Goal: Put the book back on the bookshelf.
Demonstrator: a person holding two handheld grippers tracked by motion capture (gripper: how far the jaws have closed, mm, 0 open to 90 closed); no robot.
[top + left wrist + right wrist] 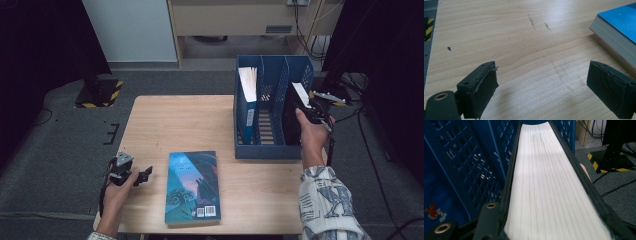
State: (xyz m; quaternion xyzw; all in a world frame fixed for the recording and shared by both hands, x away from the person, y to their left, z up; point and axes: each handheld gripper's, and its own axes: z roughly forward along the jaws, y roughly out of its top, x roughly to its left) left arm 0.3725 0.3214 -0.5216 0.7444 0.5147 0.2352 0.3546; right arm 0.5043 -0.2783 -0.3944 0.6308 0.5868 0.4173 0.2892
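Observation:
A black-covered book [292,115] stands upright in the right slot of the blue file rack [270,150]. My right gripper [312,107] is shut on it from the right. In the right gripper view its white page edge [549,182] runs away between the jaws of the right gripper [554,227], beside the rack's perforated wall [474,157]. A blue-spined book [248,100] stands in the rack's left slot. Another blue book [192,185] lies flat near the table's front edge. Left of it, low over the wood, my left gripper [142,176] is open. Bare wood lies between the jaws of the left gripper [541,85], with the flat book's corner [621,27] at the right.
The wooden table [180,120] has free room at its left and middle. The rack's middle slot holds nothing. A yellow-and-black striped stand base [100,92] sits on the floor beyond the table's left corner, and cables [360,115] trail at the right.

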